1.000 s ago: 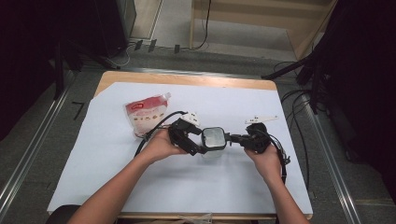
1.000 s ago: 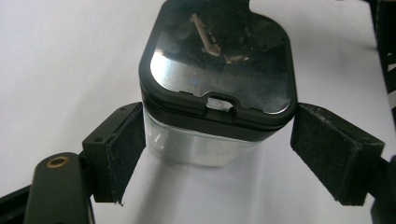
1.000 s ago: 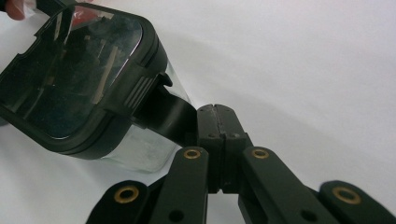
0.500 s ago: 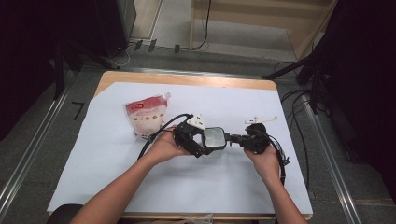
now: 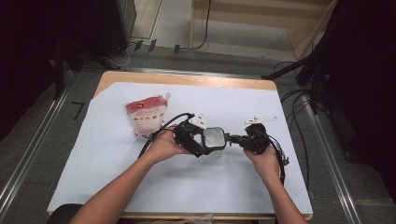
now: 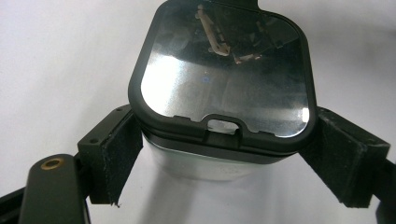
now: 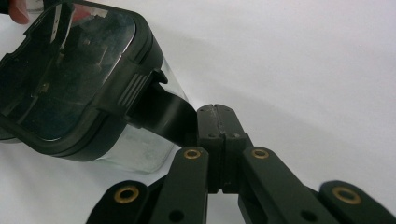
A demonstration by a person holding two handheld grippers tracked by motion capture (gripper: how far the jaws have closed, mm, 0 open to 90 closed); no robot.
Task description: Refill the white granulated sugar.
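Centrally, above the white-covered tabletop [image 5: 116, 177], a clear container [image 5: 214, 140] with a black-rimmed, mirror-like lid is held between two hand-held tools. Left claw [image 5: 205, 142]: its padded jaws stand wide apart and press against opposite sides of the container just under the lid rim, as the left gripper view shows [image 6: 219, 154]. Right claw [image 5: 232, 138]: its jaws are fully closed, pad against pad, on a black latch tab [image 7: 161, 114] that projects from the lid's edge in the right gripper view, where the container [image 7: 74, 79] lies tilted at upper left. Red-and-white pouch [image 5: 147, 113]: flat on the tabletop, apart from the container, beyond the person's left hand [image 5: 164, 145].
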